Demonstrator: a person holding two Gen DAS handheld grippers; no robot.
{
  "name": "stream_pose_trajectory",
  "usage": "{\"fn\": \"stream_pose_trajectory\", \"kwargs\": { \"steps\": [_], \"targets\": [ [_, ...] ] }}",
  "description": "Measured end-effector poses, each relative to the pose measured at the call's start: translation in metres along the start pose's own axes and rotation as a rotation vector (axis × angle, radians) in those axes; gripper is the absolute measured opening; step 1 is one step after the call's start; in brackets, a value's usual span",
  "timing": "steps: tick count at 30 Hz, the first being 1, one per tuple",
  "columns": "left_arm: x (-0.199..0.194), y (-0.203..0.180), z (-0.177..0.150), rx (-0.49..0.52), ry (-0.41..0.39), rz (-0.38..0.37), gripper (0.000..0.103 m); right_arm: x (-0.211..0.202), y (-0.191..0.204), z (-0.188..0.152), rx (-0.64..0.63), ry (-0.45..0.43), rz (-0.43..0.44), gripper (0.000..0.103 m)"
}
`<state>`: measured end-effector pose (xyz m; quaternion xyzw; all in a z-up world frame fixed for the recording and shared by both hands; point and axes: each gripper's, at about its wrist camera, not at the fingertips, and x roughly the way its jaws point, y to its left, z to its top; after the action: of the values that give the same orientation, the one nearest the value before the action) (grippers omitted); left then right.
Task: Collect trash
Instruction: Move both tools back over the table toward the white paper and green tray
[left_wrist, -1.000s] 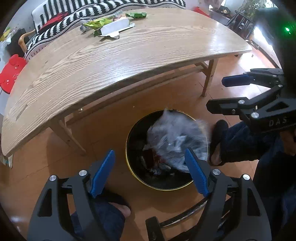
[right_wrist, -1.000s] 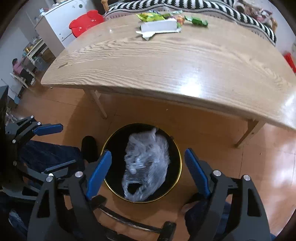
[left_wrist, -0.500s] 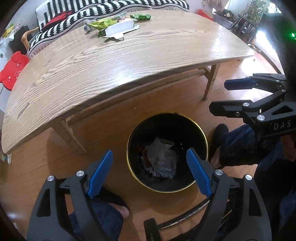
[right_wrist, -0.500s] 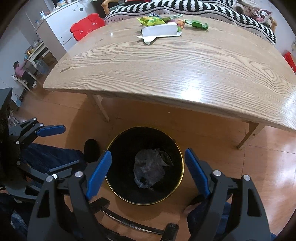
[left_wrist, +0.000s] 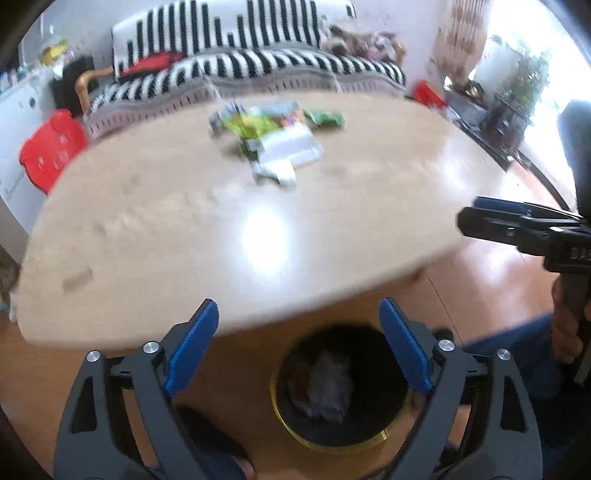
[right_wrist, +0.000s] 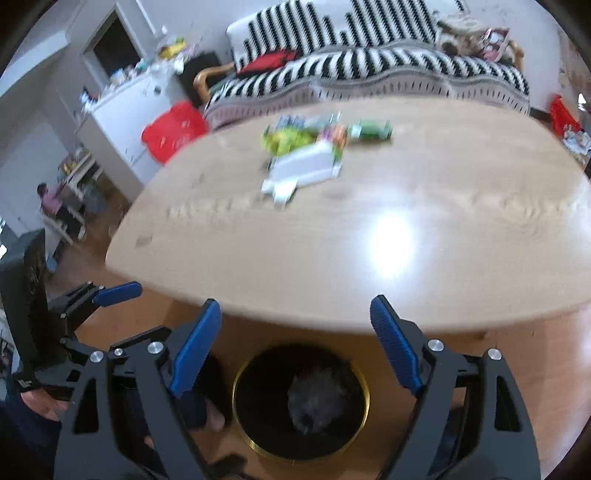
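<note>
So, between drops: both views blur heavily. The table (left_wrist: 155, 221) fills most of each. The bin (right_wrist: 301, 402) sits on the floor just under its near edge, with a grey crumpled bag (right_wrist: 314, 402) inside. The remaining trash (left_wrist: 277, 140) lies in a pile at the far side: a white box and green wrappers, probably snack packs, too smeared to sort. The left tongs (left_wrist: 297, 347) and right tongs (right_wrist: 295, 343) have just been opening; both stand wide, nothing between them. Next move: reach across to the pile. The bin's near rim is hidden behind the tongs.
</note>
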<state>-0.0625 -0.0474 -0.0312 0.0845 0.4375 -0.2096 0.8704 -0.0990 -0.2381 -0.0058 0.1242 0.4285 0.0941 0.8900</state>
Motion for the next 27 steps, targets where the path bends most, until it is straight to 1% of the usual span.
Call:
{"fn": "stream_pose_trajectory", "kwargs": {
  "steps": [1,3,6,7,8,10,13,15,17,18,20,23,25,27],
  "targets": [
    [0.003,0.003,0.010,0.002,-0.014,0.008,0.092,0.002,-0.005,0.014,0.016,-0.015,-0.001,0.084],
    [0.017,0.009,0.039,0.005,-0.048,0.026,0.092,0.011,-0.016,0.037,0.043,-0.031,-0.004,0.085],
    [0.037,0.016,0.069,0.012,-0.078,0.022,0.094,0.029,-0.031,0.070,0.067,-0.042,-0.012,0.085],
    [0.048,0.020,0.081,0.017,-0.086,0.020,0.094,0.033,-0.035,0.075,0.070,-0.040,-0.009,0.085],
    [0.059,0.023,0.091,0.016,-0.085,0.024,0.094,0.039,-0.039,0.083,0.073,-0.037,-0.007,0.085],
    [0.087,0.030,0.112,0.025,-0.064,-0.002,0.094,0.054,-0.049,0.097,0.072,-0.027,0.000,0.085],
    [0.123,0.035,0.134,0.053,-0.051,0.028,0.094,0.077,-0.057,0.113,0.056,-0.008,-0.014,0.085],
    [0.143,0.039,0.140,0.049,-0.039,0.030,0.094,0.093,-0.063,0.124,0.031,-0.003,-0.040,0.085],
    [0.162,0.044,0.146,0.036,-0.023,0.007,0.094,0.108,-0.070,0.133,0.017,0.002,-0.051,0.085],
    [0.169,0.046,0.148,0.031,-0.022,0.005,0.094,0.118,-0.079,0.141,0.033,0.004,-0.050,0.086],
    [0.182,0.048,0.151,0.027,-0.009,-0.025,0.094,0.135,-0.096,0.154,0.081,0.011,-0.035,0.087],
    [0.196,0.045,0.154,0.044,-0.007,-0.041,0.094,0.167,-0.125,0.173,0.186,0.047,0.000,0.087],
    [0.205,0.042,0.156,0.058,-0.001,-0.038,0.094,0.185,-0.133,0.182,0.222,0.065,0.018,0.087],
    [0.212,0.039,0.157,0.057,0.001,-0.037,0.094,0.200,-0.133,0.191,0.217,0.080,0.027,0.087]
  ]
}}
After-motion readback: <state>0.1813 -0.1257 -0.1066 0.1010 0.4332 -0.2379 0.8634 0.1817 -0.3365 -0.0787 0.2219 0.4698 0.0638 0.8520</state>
